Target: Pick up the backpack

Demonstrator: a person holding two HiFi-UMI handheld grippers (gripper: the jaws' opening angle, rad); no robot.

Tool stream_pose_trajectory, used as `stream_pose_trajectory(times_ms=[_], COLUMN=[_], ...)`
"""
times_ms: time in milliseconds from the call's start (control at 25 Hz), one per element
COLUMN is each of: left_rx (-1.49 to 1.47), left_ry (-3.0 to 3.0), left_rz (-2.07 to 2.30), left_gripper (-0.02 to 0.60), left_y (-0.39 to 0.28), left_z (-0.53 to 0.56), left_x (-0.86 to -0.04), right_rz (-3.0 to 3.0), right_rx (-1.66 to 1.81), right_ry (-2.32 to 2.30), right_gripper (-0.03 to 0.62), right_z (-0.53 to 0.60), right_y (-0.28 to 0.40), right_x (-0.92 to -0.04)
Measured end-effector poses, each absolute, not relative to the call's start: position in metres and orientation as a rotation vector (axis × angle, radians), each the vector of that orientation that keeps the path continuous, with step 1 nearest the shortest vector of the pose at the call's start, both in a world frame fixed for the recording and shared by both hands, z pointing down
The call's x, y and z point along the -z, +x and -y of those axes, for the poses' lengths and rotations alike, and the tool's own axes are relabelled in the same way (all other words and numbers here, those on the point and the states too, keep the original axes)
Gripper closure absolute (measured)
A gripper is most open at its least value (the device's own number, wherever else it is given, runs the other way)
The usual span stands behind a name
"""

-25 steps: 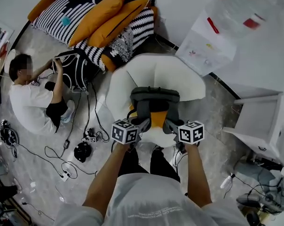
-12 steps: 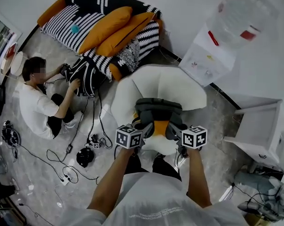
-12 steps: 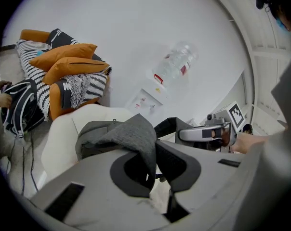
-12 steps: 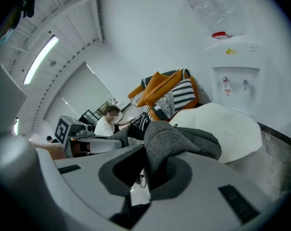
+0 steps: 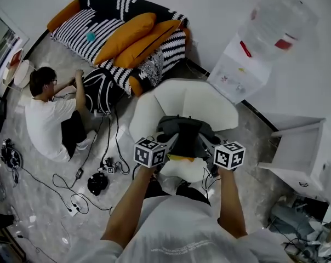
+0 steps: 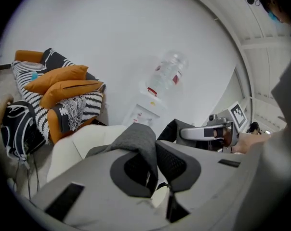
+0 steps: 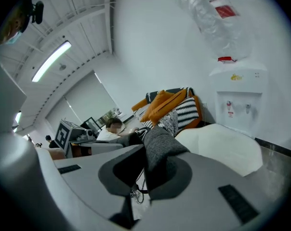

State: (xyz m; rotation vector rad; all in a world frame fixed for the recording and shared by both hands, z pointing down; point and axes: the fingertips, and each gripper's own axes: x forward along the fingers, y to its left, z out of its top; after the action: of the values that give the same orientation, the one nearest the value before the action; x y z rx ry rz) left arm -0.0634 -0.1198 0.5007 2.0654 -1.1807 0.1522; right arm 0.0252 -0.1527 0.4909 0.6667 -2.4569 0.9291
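The grey backpack, with an orange patch on its underside, hangs just over the seat of a white armchair. My left gripper is shut on a grey shoulder strap at the pack's left side. On the pack's right side my right gripper is shut on the other strap. In the left gripper view the fabric is pinched between the dark pads of the left gripper. The right gripper view shows the right gripper clamping a fold the same way.
A striped sofa with orange cushions stands at the back left. A person sits on the floor handling a black backpack, with cables nearby. A water dispenser and a white cabinet stand on the right.
Both grippers have risen together, and the backpack has come up off the chair seat with them. The person on the floor has shifted posture.
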Motion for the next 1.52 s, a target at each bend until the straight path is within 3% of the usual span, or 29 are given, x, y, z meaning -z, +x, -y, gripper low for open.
stream_pose_trajectory(times_ms=[1520], left_rx=[-0.141], left_ry=[2.452], left_rz=[1.640], left_gripper=[0.540], left_y=[-0.119], left_z=[0.110], left_x=[-0.254], right_rz=[2.849], right_rx=[-0.296], right_ry=[0.563], right_gripper=[0.560], right_z=[0.141], right_y=[-0.031], right_x=[-0.242])
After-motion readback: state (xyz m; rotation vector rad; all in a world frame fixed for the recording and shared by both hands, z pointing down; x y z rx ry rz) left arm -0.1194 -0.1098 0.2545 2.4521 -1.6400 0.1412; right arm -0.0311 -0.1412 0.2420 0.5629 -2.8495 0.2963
